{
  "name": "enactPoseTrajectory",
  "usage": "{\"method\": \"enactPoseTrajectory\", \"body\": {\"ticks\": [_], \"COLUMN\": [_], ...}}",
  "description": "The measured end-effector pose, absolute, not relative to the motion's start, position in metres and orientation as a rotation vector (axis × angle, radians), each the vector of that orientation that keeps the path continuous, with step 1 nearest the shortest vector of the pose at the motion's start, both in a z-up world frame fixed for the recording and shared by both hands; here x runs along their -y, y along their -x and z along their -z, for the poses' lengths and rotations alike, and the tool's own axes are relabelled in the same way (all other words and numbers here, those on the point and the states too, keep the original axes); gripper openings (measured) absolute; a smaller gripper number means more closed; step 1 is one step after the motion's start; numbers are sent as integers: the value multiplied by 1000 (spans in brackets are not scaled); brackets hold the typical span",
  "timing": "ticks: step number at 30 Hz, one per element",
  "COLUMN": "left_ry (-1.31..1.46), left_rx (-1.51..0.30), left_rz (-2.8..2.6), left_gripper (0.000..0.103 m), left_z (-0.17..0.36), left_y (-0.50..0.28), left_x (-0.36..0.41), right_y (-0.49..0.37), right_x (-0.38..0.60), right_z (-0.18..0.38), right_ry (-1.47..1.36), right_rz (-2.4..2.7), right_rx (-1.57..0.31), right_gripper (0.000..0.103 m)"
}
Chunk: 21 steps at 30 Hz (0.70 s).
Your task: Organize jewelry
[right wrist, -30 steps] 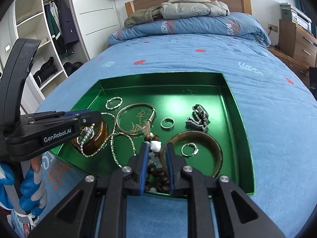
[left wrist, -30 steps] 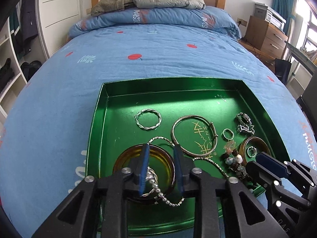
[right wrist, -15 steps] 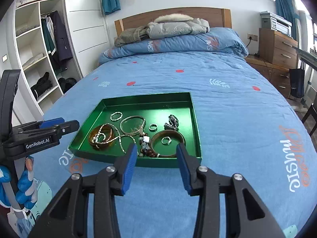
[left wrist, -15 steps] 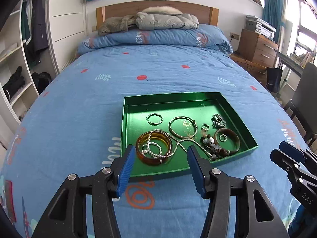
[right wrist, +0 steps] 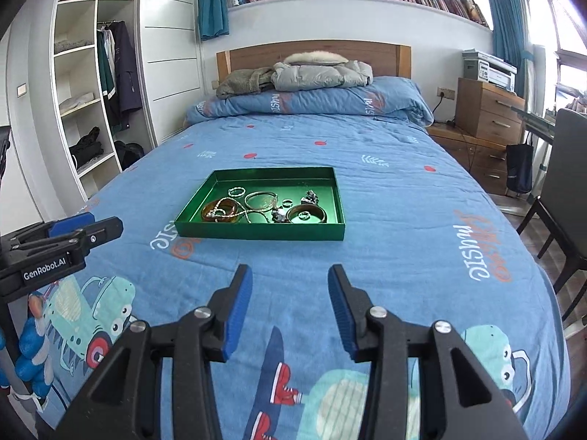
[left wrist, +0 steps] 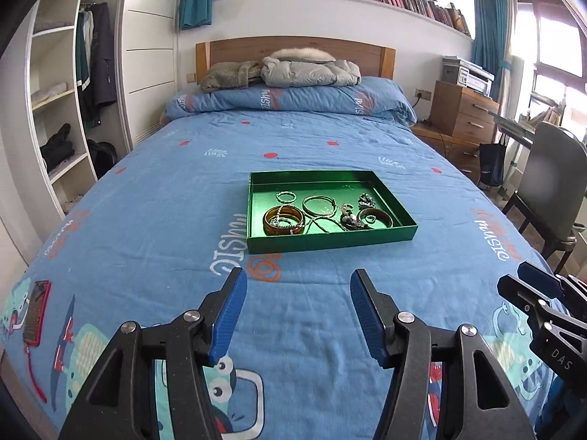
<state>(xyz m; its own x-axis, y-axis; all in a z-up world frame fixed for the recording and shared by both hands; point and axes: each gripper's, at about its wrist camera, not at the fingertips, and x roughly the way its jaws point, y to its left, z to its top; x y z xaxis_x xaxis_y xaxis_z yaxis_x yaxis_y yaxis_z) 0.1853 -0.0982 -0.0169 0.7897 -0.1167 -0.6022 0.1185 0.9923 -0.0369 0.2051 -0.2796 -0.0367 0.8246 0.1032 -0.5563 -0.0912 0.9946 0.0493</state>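
Observation:
A green tray (left wrist: 330, 237) lies on the blue bed and also shows in the right wrist view (right wrist: 256, 233). In it lie an amber bangle (left wrist: 283, 220) with a bead chain over it, a thin metal bangle (left wrist: 319, 205), a twisted ring (left wrist: 286, 196), a brown bangle (left wrist: 375, 217) and dark beads (left wrist: 350, 222). My left gripper (left wrist: 297, 315) is open and empty, well back from the tray over the bedspread. My right gripper (right wrist: 290, 310) is open and empty, also back from the tray. The right gripper shows at the left view's right edge (left wrist: 543, 293).
Pillows and jackets (left wrist: 286, 73) lie at the headboard. An open wardrobe (left wrist: 62, 110) stands left. A wooden dresser with a printer (left wrist: 462, 110) and a chair (left wrist: 550, 190) stand right. The left gripper shows at the right view's left edge (right wrist: 66, 238).
Both grippers have let go of the jewelry, opened wide and pulled far back from the tray. The jewelry stays in the tray.

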Motion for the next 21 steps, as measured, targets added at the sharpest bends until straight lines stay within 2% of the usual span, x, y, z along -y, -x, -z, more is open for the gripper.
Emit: {"method": "enactPoseTrajectory", "body": {"ticks": [5, 13, 21], "left_ry": [-9, -61, -63], "left_rx": [-620, -578, -541], "left_rz": [114, 113, 90], "left_gripper": [60, 73, 79], "left_z": [8, 2, -4], "left_y": [-144, -99, -70], "left_x": [96, 98, 89], "right_y": [-164, -117, -89], "right_x": [280, 293, 306], "right_z": [29, 18, 10], "right_ry": [-17, -46, -69], "right_rz": [-87, -46, -2], "right_rx": [-577, -551, -531], "right_gripper": [44, 45, 46]}}
